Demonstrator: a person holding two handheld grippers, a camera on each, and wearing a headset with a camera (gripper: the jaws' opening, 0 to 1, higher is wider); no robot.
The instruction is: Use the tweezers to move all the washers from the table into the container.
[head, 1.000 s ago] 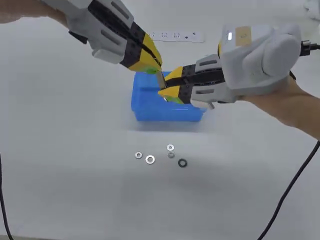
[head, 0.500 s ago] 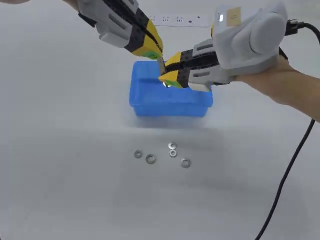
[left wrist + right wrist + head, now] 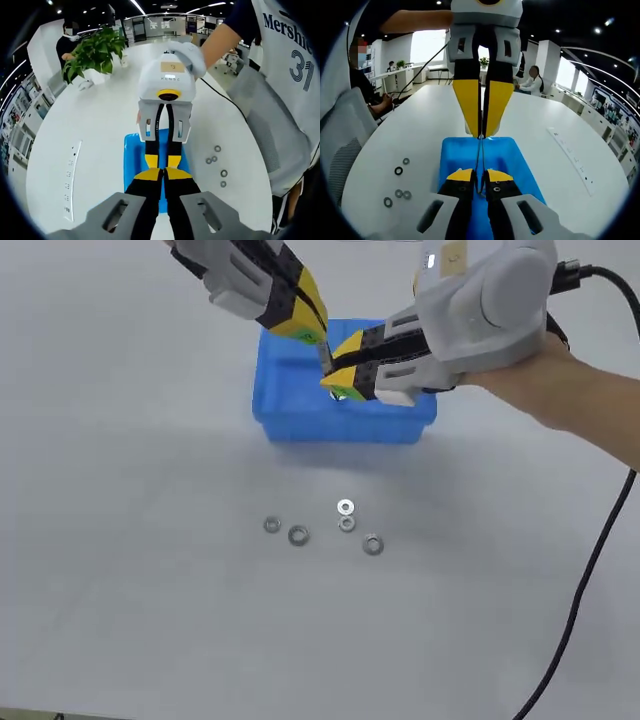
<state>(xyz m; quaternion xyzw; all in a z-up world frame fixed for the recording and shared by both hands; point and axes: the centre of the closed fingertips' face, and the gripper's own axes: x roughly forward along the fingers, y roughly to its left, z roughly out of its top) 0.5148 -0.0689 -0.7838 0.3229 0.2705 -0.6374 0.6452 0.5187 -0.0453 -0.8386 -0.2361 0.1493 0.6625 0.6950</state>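
The tweezers (image 3: 325, 358) hang over the blue container (image 3: 300, 425). Their long axis runs steeply down from the left gripper (image 3: 316, 338), closed on their upper end, through the right gripper (image 3: 336, 390), whose jaws are pinched together on the legs close to the tip. Whether the tip carries a washer I cannot tell. Five washers (image 3: 345, 507) lie loose on the white surface (image 3: 120, 570), on the near side of the container and well apart from the tip. The next pick, I judge, lies nearward and down for both grippers together.

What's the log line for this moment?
left gripper: shut on tweezers | right gripper: shut on tweezers | both over container | table: five washers
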